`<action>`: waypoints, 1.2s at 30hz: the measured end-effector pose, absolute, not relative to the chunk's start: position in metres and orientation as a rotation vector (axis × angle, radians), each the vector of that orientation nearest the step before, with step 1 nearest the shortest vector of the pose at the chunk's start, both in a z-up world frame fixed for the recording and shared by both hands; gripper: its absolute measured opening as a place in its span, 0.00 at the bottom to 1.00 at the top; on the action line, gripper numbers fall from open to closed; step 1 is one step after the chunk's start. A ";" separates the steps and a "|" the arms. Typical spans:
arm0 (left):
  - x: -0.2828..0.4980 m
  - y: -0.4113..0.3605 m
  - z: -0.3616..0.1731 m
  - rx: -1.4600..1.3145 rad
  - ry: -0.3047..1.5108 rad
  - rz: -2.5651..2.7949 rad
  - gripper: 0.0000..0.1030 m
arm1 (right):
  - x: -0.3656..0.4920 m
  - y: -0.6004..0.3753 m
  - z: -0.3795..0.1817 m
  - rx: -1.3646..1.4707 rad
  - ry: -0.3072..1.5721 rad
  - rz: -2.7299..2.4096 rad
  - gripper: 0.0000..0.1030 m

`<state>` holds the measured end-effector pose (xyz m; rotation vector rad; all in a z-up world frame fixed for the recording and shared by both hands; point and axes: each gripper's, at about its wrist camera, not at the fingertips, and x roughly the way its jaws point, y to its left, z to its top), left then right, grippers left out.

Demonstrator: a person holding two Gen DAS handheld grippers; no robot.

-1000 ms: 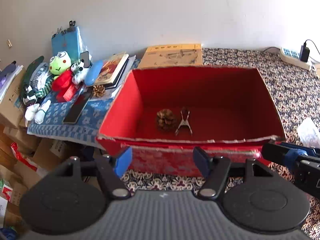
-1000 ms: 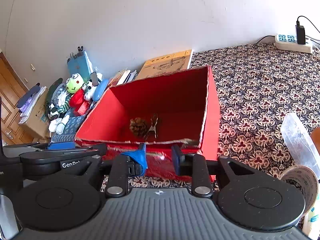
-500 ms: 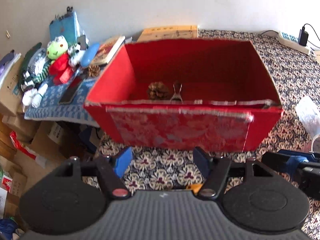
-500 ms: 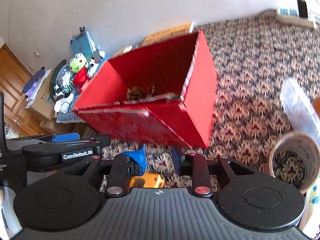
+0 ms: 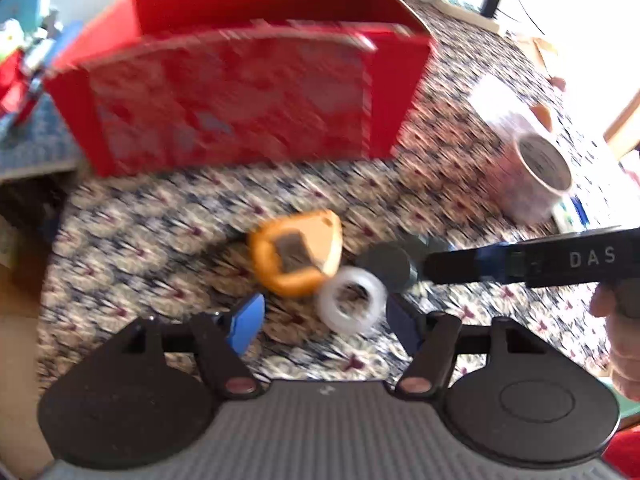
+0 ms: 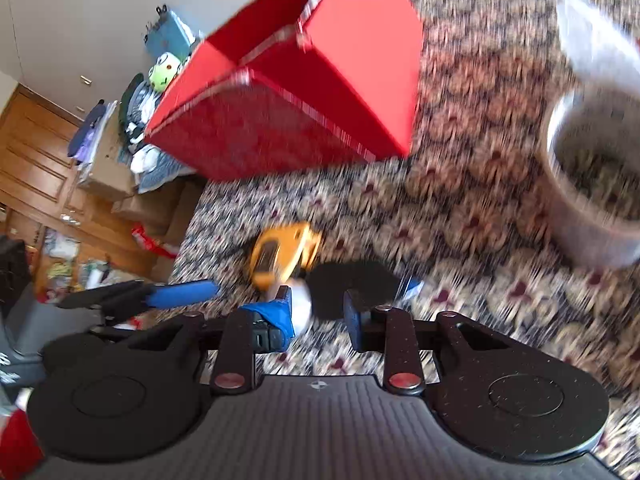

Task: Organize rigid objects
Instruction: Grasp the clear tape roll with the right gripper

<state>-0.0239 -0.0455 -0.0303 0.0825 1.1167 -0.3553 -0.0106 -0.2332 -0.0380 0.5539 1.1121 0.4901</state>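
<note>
Patterned cloth (image 5: 160, 240); tape ring (image 5: 352, 300) between jaws.

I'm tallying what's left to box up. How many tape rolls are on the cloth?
2: a small white roll beside the orange object by the left gripper, and a big roll farther right. Others may be hidden.

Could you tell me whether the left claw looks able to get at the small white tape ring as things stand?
Probably yes. The left claw is open, and the white tape ring lies on the patterned cloth just ahead between its fingers, uncovered. The orange object touching it could get nudged.
</note>
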 end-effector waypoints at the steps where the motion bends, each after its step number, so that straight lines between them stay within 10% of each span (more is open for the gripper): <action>1: -0.023 -0.048 -0.034 0.091 1.125 -0.362 0.67 | -0.012 -0.233 -0.041 0.578 1.127 0.501 0.10; 13: -0.005 -0.053 -0.060 0.075 1.167 -0.425 0.64 | -0.003 -0.221 -0.062 0.735 1.185 0.491 0.10; 21: 0.002 -0.051 -0.065 0.084 1.168 -0.467 0.37 | 0.007 -0.217 -0.063 0.770 1.180 0.489 0.10; 36: -0.002 -0.050 -0.047 0.104 1.121 -0.539 0.37 | 0.015 -0.211 -0.061 0.727 1.202 0.507 0.06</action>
